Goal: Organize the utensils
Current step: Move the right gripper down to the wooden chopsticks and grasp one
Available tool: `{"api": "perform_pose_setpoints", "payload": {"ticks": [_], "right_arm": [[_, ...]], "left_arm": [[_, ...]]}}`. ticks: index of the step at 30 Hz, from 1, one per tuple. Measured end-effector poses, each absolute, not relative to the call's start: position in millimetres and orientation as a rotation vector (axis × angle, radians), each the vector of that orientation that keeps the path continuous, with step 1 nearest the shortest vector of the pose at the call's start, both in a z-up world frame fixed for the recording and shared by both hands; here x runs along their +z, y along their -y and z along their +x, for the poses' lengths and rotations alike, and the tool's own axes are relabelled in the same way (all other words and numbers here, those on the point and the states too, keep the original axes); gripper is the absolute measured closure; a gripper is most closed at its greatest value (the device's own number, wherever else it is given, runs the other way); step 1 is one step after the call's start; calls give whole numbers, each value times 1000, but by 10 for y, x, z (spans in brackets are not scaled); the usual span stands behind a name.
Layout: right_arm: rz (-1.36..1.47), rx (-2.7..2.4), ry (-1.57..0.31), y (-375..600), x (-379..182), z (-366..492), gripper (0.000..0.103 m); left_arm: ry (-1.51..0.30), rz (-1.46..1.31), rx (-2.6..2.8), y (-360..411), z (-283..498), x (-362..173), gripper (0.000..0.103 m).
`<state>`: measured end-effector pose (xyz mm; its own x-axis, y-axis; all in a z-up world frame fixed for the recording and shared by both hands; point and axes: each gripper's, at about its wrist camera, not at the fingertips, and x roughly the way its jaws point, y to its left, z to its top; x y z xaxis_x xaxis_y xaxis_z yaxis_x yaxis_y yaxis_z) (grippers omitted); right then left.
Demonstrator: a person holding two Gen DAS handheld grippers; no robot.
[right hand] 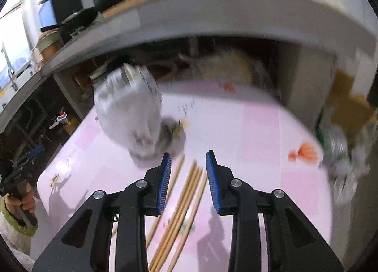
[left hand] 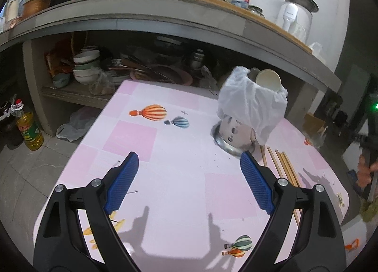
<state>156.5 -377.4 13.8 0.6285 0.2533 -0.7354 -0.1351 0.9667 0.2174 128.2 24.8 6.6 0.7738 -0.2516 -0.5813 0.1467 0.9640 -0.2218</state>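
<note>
Your left gripper (left hand: 189, 165) hangs wide and empty over the pink table (left hand: 165, 177), your right gripper (right hand: 188, 168) stands narrowly parted above the chopsticks (right hand: 186, 198), touching none, beside the bag-wrapped metal holder (left hand: 238, 137), though the right view is blurred and the chopsticks run off-frame.

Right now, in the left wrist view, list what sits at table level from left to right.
Oil bottle on the floor → orange balloon print → blue balloon print → metal holder draped in white plastic → wooden chopsticks.
</note>
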Motion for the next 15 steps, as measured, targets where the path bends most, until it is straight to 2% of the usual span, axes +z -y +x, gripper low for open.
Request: {"api": "perform_pose_setpoints", "payload": {"ticks": [4, 6, 10, 15], "right_arm": [[203, 202, -938, 3787, -311, 1522, 74], [207, 196, -967, 3772, -471, 1538, 80], [204, 189, -1005, 3724, -673, 1629, 87], [194, 183, -1025, 3701, -762, 1789, 90]], "left_arm": [[-680, -142, -242, -83, 1298, -17, 19], [-692, -121, -253, 7, 1291, -60, 19], [-715, -83, -274, 164, 1268, -141, 19], [-744, -59, -295, 329, 1260, -252, 19]]}}
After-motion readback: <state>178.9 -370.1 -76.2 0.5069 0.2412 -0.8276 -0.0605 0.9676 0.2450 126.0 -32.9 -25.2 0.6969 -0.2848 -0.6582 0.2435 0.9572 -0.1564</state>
